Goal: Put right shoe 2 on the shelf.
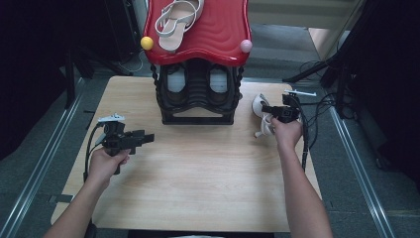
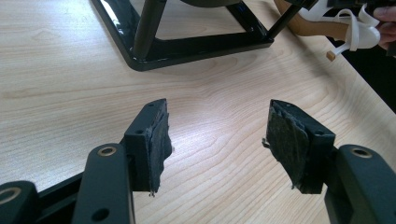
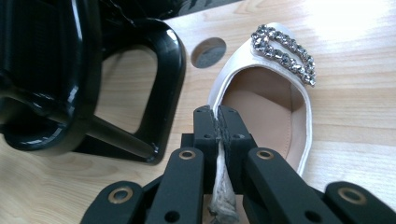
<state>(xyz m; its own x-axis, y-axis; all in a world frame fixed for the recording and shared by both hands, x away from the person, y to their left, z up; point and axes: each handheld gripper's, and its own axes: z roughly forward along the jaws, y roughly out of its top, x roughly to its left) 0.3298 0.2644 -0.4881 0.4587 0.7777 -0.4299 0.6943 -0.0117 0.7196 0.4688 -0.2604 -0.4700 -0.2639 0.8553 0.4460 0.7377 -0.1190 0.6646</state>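
A: Report the left side of the table [image 1: 198, 188].

B: The left gripper [image 1: 141, 138] is held above the table near its left edge, in the person's left hand [image 1: 105, 163]. In the left gripper view its jaws stand spread wide apart with bare wood between the pads [image 2: 159, 140]. Nothing is held.

A: Centre?

B: A black shoe rack [image 1: 198, 96] stands at the middle of the far edge. Its red top shelf [image 1: 218, 34] carries one pale strappy sandal [image 1: 176, 22]. A yellow ball [image 1: 147, 43] sits at the shelf's left front corner, a pink ball [image 1: 246, 46] at the right front corner. A pair of dark shoes [image 1: 218, 82] occupies the lower tier. The rack's base frame [image 2: 187, 46] rests flat on the wood.

A: Right side?

B: A white high-heeled shoe [image 1: 261, 114] is near the far right corner of the table, just beside the rack's right foot [image 3: 154, 93]. The toe bears a rhinestone buckle [image 3: 285, 51]. The right gripper [image 1: 270, 109], in the right hand [image 1: 287, 134], has its jaws pressed together on the shoe's side rim; white material is pinched between the pads [image 3: 224, 126]. Whether the shoe's sole touches the wood cannot be told.

A: Cables?

B: One black cable [image 1: 304, 144] trails from the right gripper past the right edge.
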